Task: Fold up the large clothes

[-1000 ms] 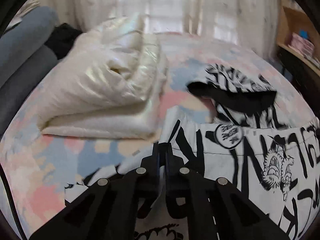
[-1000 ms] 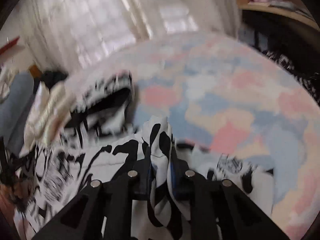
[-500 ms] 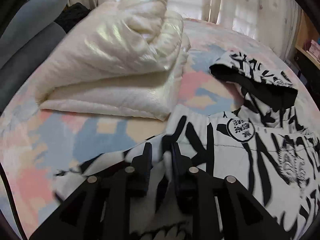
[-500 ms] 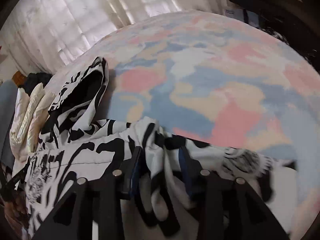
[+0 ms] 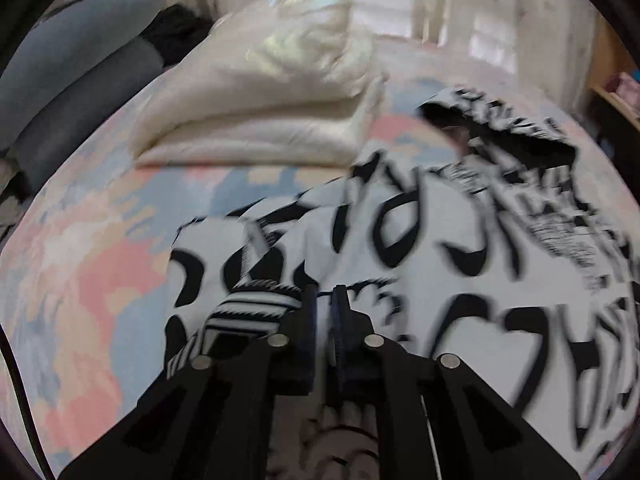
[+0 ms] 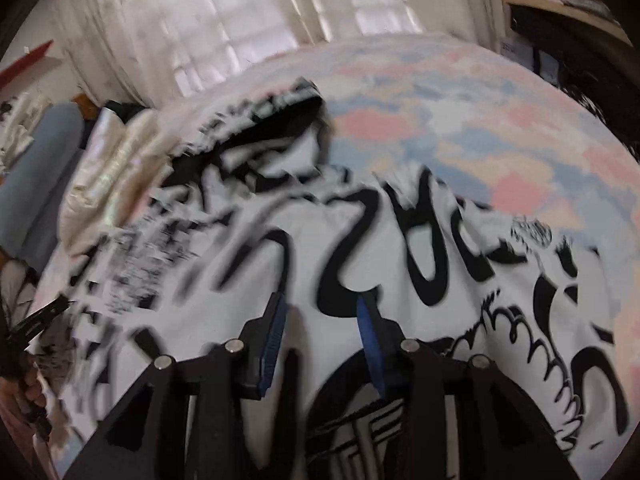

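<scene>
**A:** where's the hoodie point(image 5: 432, 248) at?

**B:** spread over the near half of the pastel bedspread point(image 5: 80, 280), hood point(image 5: 500, 136) at the far end, cream folded duvet point(image 5: 272, 112) just left of it.

**A:** grippers?

**B:** left gripper point(image 5: 325, 300) is pinched nearly closed, a thin dark strand across its tips, too blurry to say if it's gripping fabric. Right gripper point(image 6: 322, 304) has its jaws apart over the print, clamping nothing.

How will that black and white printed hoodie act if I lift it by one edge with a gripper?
The hoodie will probably droop and sag: it lies in soft wrinkles on the bedspread, and its hood has slumped open. It looks fairly thick, so likely heavyish for one pinch. It may drag rather than slide on that fuzzy-looking cover.
</scene>
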A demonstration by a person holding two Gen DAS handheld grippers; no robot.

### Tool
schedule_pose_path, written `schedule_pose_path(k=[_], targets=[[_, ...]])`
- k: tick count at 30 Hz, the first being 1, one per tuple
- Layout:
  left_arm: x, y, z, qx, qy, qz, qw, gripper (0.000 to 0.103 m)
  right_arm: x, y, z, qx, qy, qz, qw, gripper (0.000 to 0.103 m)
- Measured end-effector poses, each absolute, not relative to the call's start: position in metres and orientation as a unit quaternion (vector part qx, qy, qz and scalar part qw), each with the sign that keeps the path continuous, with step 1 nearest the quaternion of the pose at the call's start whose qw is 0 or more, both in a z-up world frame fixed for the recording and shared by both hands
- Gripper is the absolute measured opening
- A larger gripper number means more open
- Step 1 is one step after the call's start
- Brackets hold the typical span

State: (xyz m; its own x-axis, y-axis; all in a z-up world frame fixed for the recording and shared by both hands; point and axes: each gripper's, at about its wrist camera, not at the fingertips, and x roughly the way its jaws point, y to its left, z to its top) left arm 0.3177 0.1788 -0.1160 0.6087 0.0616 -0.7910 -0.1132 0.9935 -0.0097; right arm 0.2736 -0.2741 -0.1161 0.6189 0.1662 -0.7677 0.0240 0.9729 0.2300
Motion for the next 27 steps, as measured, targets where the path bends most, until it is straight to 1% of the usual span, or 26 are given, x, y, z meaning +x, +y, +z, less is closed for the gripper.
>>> schedule_pose_path(k=[4, 5, 6, 8, 10, 12, 13, 17, 20, 22, 24, 25, 27], targets=[[0.327, 0.194, -0.124, -0.03, 0.436, 0.068, 0.897, 0.005, 0.271, -0.318, -0.123, 0.082, 0.421, -0.038, 0.902, 0.032], [0.329, 0.196, -0.127, -0.029, 0.439, 0.068, 0.896, 0.004, 0.268, -0.334, -0.125, 0.082, 0.42, -0.051, 0.902, 0.012], [0.331, 0.198, -0.131, -0.032, 0.443, 0.067, 0.893, 0.004, 0.266, -0.356, -0.128, 0.099, 0.427, -0.055, 0.897, 0.0], [0.332, 0.2, -0.133, -0.037, 0.444, 0.069, 0.893, 0.004, 0.262, -0.377, -0.127, 0.127, 0.425, -0.056, 0.895, 0.0], [0.332, 0.202, -0.132, -0.042, 0.442, 0.071, 0.893, 0.004, 0.256, -0.391, -0.122, 0.125, 0.422, -0.089, 0.894, 0.0], [0.331, 0.203, -0.13, -0.045, 0.442, 0.069, 0.893, 0.004, 0.249, -0.403, -0.119, 0.143, 0.425, -0.105, 0.888, 0.007], [0.329, 0.203, -0.127, -0.048, 0.443, 0.069, 0.893, 0.004, 0.246, -0.407, -0.118, 0.15, 0.426, -0.108, 0.886, 0.007], [0.311, 0.201, -0.105, -0.05, 0.438, 0.064, 0.896, 0.004, 0.223, -0.41, -0.105, 0.192, 0.421, -0.098, 0.881, 0.007], [0.283, 0.19, -0.082, -0.052, 0.425, 0.044, 0.902, 0.005, 0.205, -0.396, -0.088, 0.208, 0.409, -0.065, 0.886, 0.009], [0.263, 0.178, -0.072, -0.047, 0.417, 0.031, 0.907, 0.006, 0.196, -0.372, -0.077, 0.205, 0.405, -0.034, 0.89, 0.015], [0.244, 0.161, -0.067, -0.041, 0.415, 0.016, 0.909, 0.006, 0.188, -0.34, -0.07, 0.195, 0.406, -0.001, 0.893, 0.031], [0.233, 0.153, -0.067, -0.041, 0.413, 0.009, 0.91, 0.006, 0.185, -0.327, -0.069, 0.191, 0.407, 0.013, 0.893, 0.033], [0.214, 0.138, -0.072, -0.043, 0.414, -0.002, 0.909, 0.006, 0.175, -0.295, -0.068, 0.181, 0.408, 0.049, 0.893, 0.034]])
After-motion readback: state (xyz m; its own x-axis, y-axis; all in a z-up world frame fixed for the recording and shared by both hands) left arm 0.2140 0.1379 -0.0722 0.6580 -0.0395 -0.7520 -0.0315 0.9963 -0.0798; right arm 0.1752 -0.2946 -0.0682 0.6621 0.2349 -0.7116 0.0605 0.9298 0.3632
